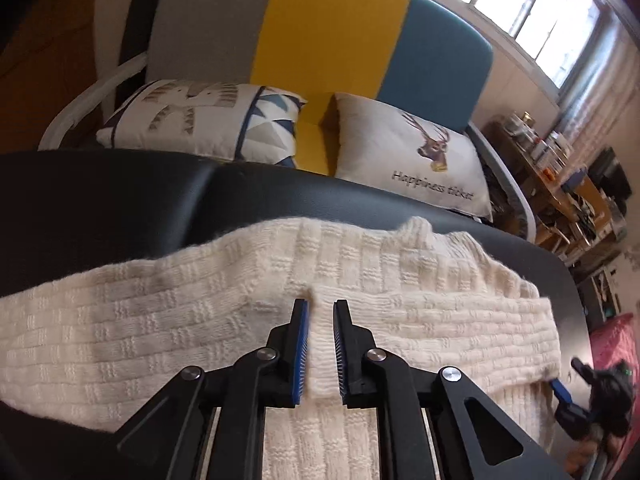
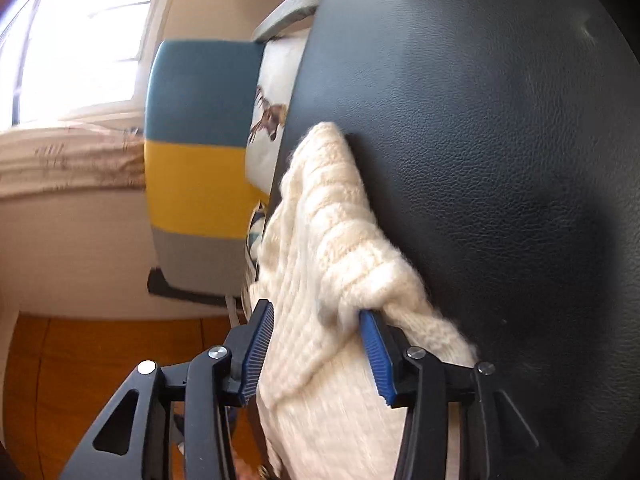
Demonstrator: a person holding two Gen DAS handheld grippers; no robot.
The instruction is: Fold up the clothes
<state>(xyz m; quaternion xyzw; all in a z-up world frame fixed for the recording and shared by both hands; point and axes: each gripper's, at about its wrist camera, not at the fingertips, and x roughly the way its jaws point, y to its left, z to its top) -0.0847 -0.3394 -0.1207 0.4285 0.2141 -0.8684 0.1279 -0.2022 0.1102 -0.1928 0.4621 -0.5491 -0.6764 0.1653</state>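
A cream knitted sweater [image 1: 168,320] lies across a black leather table [image 1: 120,200]. My left gripper [image 1: 321,308] is shut on a ribbed cuff of the sweater, which fills the narrow gap between its blue pads. My right gripper [image 2: 316,316] shows at the sweater's right edge in the left wrist view [image 1: 576,396]. In the right wrist view its jaws stand wide, with a thick bunch of sweater [image 2: 332,240] between them, and the right pad [image 2: 376,352] touches the cloth. The black table [image 2: 500,160] lies behind.
A grey, yellow and blue sofa [image 1: 328,32] with two printed cushions [image 1: 408,152] stands beyond the table. A cluttered wooden shelf [image 1: 560,168] is at the right under a bright window. Wooden floor [image 2: 80,360] lies beside the table.
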